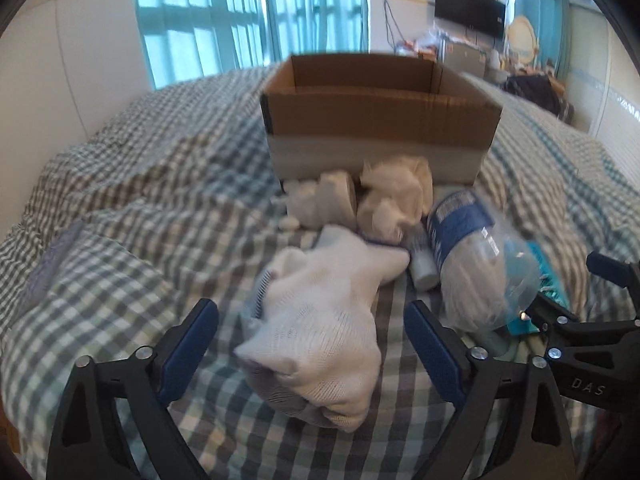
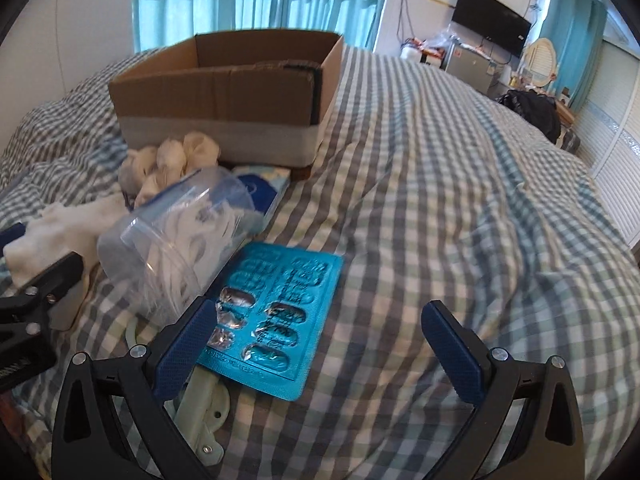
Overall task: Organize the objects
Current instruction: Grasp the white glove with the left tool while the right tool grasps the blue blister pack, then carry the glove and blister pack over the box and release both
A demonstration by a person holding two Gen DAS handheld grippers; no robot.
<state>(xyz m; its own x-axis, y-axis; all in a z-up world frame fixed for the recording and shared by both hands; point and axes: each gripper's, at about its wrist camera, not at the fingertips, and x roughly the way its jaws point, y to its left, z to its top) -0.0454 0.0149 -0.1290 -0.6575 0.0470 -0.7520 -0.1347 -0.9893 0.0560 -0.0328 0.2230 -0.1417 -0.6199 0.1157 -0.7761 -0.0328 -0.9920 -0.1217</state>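
An open cardboard box [image 1: 376, 120] stands on the checked bedspread [image 1: 132, 208]; it also shows in the right wrist view [image 2: 224, 104]. My left gripper [image 1: 312, 340] is open around a white sock bundle [image 1: 320, 320] lying on the bed. Rolled white socks [image 1: 392, 196] lie in front of the box. A clear plastic jar of white items [image 1: 476, 256] lies on its side, also in the right wrist view [image 2: 172, 252]. My right gripper [image 2: 320, 344] is open and empty, low over a teal blister pack [image 2: 280, 312].
A small white bottle [image 1: 422, 264] lies beside the jar. A pale green plastic tool [image 2: 204, 408] lies under the blister pack. A blue-patterned packet [image 2: 264, 188] lies by the box. The left gripper shows at the left edge of the right wrist view [image 2: 40, 288].
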